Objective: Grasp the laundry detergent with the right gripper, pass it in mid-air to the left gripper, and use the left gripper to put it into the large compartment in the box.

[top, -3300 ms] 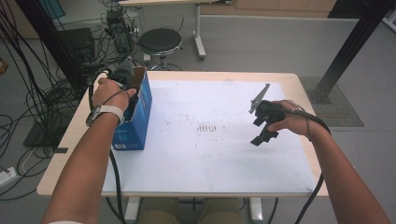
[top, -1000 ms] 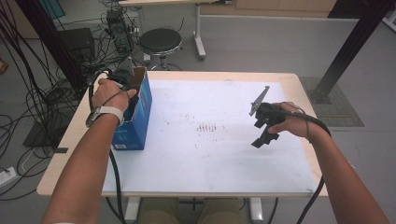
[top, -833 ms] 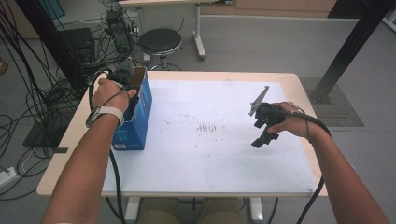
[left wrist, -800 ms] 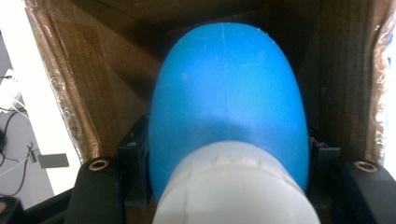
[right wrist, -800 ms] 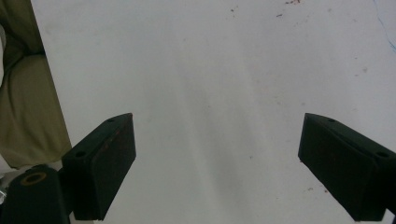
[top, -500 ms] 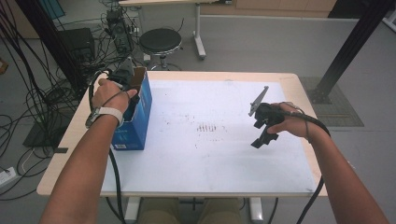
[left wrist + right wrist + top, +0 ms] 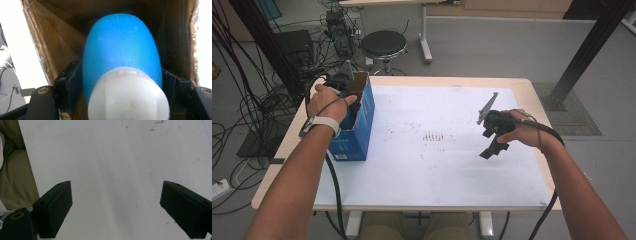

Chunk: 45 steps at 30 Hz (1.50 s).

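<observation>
The table [image 7: 427,185], white-topped with a pale wood edge, carries a blue box [image 7: 357,125] standing open-topped near its left edge, well apart from the faint reddish marks [image 7: 437,136] at the middle of the surface. Inside the box, seen from the left gripper view, a blue bottle [image 7: 121,50] with a white cap [image 7: 128,96] lies between brown cardboard walls, cap toward the camera. The left gripper [image 7: 343,82] reaches down into the box's open top; its jaws flank the bottle's shoulders and have just been opening, with the bottle between them, and whether the pads press the bottle I cannot tell. The right gripper [image 7: 492,145] hangs above the bare right part of the table, tilted down, far from the box; its jaws stand wide apart with nothing between them [image 7: 115,210].
</observation>
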{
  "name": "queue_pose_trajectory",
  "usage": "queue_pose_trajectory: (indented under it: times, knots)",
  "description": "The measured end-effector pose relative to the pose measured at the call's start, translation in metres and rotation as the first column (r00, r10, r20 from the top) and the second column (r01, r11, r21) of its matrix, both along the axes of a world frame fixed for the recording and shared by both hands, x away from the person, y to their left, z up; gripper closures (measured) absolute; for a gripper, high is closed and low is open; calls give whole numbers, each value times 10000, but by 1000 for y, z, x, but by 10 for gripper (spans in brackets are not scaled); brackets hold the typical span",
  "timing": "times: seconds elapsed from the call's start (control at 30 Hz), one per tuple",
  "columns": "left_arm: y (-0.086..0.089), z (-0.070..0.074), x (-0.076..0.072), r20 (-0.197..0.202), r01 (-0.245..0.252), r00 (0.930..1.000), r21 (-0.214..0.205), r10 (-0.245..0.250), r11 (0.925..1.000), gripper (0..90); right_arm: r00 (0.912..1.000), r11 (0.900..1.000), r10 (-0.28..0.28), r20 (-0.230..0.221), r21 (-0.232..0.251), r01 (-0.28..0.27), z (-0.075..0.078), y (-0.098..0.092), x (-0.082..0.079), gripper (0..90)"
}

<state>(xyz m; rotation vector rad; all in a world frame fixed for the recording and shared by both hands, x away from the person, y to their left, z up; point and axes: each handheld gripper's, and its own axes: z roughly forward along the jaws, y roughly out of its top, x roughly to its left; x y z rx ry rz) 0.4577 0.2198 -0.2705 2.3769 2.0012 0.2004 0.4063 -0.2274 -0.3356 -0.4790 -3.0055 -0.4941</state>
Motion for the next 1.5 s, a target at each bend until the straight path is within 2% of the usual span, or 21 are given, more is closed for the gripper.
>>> queue_pose_trajectory:
  times: [0.2, 0.3, 0.33, 0.53, 0.63, 0.93, 1.07, 1.2, 1.27, 1.33, 1.37, 1.4, 1.43, 1.47, 1.5]
  knots:
    - [0, 7, -3, 119, 187, 9998, 110, -188, 9998, 249, 10000, 10000, -20, -4, -24, 20, 0, -1, -2, 108]
    - [1, 11, -5, 344, 275, 9990, 44, -276, 9996, 246, 10000, 10000, -49, 18, -43, 50, 1, -2, -2, 108]
    - [2, 13, -6, 480, 283, 9985, -60, -279, 9996, 241, 10000, 10000, -44, 26, -32, 44, 1, -2, -2, 108]
    - [1, 21, -8, 542, 419, 9977, -237, -405, 9988, 195, 10000, 10000, -59, 51, -51, 59, 3, -2, -4, 108]
    - [0, 27, -10, 601, 538, 9969, -468, -510, 9975, 160, 10000, 9999, -71, 43, -73, 72, 3, -2, -5, 108]
    - [-8, 58, -13, 1011, 1045, 9900, -621, -979, 9926, 116, 9998, 9999, -82, 158, -93, 84, 10, -5, -9, 109]
    - [-13, 74, -16, 1299, 1396, 9829, -634, -1305, 9882, 104, 9995, 9998, -197, 237, -87, 199, 14, -9, -10, 108]
    - [-19, 92, -19, 1520, 1950, 9708, -510, -1854, 9795, 86, 9992, 9996, -253, 299, -95, 256, 18, -10, -11, 108]
    - [-23, 102, -21, 1635, 2315, 9614, -467, -2212, 9717, 84, 9992, 9996, -260, 308, -110, 264, 20, -11, -11, 109]
    - [-29, 112, -24, 1741, 2836, 9460, -355, -2735, 9583, 81, 9991, 9996, -273, 336, -109, 277, 22, -12, -12, 109]
    - [-31, 116, -25, 1738, 3157, 9361, -320, -3057, 9483, 80, 9989, 9995, -295, 366, -122, 299, 22, -12, -12, 108]
    - [-33, 118, -26, 1783, 3273, 9316, -331, -3167, 9443, 80, 9989, 9994, -306, 349, -140, 311, 23, -13, -12, 108]
    - [-36, 122, -27, 1884, 3574, 9193, -321, -3455, 9334, 80, 9989, 9994, -313, 354, -144, 318, 23, -13, -12, 108]
    - [-40, 126, -29, 1935, 3936, 9038, -263, -3816, 9189, 80, 9989, 9993, -322, 353, -168, 328, 24, -13, -12, 108]
    - [-43, 127, -29, 1959, 4157, 8939, -255, -4032, 9092, 80, 9988, 9993, -332, 355, -170, 338, 24, -13, -13, 108]
